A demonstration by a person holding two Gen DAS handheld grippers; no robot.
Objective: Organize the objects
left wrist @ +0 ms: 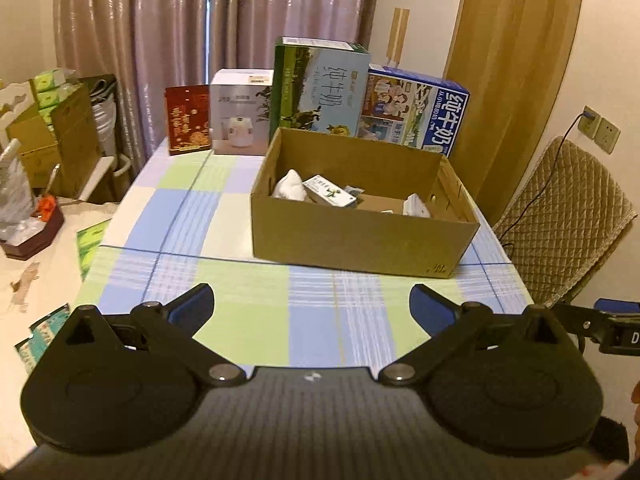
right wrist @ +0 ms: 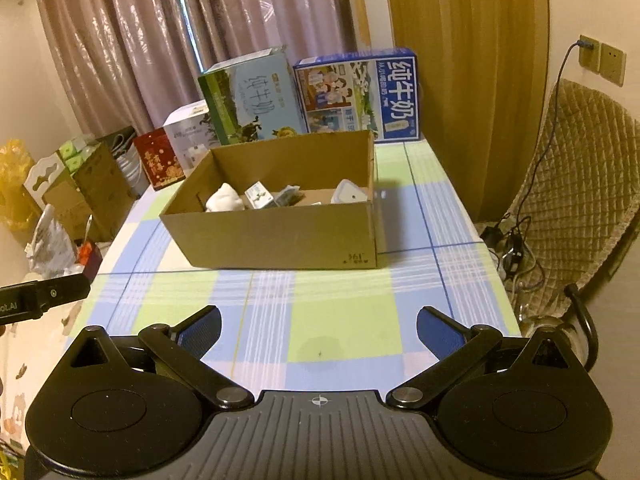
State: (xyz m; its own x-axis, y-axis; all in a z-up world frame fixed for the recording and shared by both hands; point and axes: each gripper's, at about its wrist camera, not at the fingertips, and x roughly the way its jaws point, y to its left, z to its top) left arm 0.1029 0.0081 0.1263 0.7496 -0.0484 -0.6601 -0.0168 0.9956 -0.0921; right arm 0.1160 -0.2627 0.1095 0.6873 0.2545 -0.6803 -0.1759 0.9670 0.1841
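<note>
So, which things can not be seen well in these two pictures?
- Cardboard box: its near wall hides the floor inside, both views.
- Small green-white carton: print too small, both views.
- Dark item in box: too small.
- Right claw: cut by the left wrist view's edge.

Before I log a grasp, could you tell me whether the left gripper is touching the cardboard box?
Apart. The left wrist view shows the left gripper open and empty, with a stretch of bare checked tablecloth between it and the cardboard box.
</note>
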